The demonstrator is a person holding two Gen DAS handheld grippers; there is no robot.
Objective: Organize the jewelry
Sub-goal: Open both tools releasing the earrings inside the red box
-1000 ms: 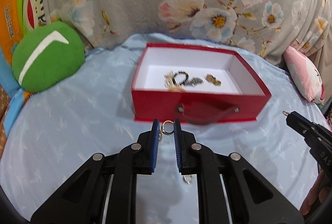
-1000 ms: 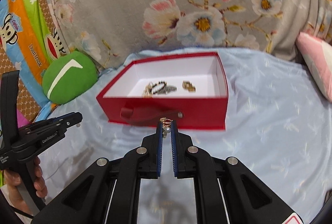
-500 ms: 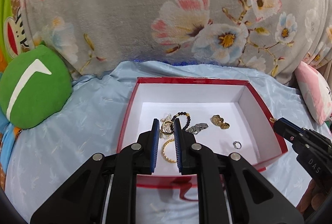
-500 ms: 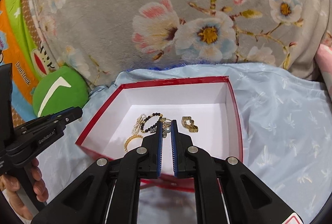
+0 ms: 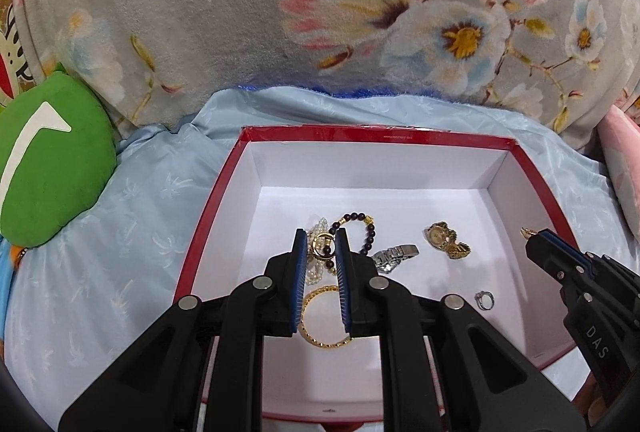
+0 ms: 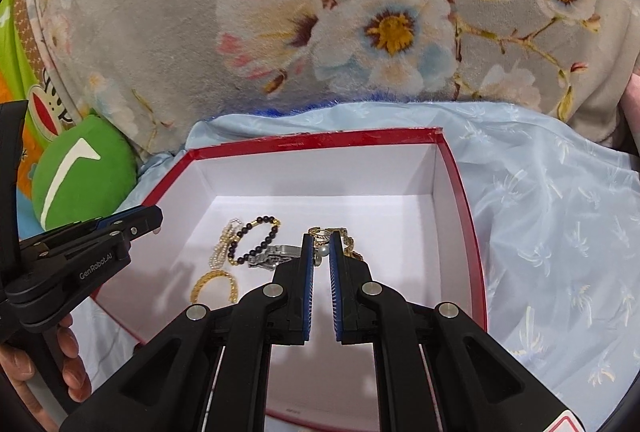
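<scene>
A red box (image 5: 224, 187) with a white inside lies on a light blue sheet; it also shows in the right wrist view (image 6: 460, 187). In it lie a dark bead bracelet (image 5: 370, 228), a gold bangle (image 5: 320, 336), a silver watch (image 5: 394, 254), a gold watch (image 5: 444, 238) and a silver ring (image 5: 484, 299). My left gripper (image 5: 321, 246) is shut on a gold ring and hovers over the box. My right gripper (image 6: 321, 250) is shut on a gold ring with a pearl, also over the box.
A green round cushion (image 5: 48, 159) lies left of the box. A grey floral blanket (image 5: 360, 11) rises behind it. A pink pillow (image 5: 620, 167) sits at the right. The blue sheet (image 6: 560, 232) spreads right of the box.
Both grippers have moved forward and lower over the open box, each still holding its ring. The box now fills more of both views.
</scene>
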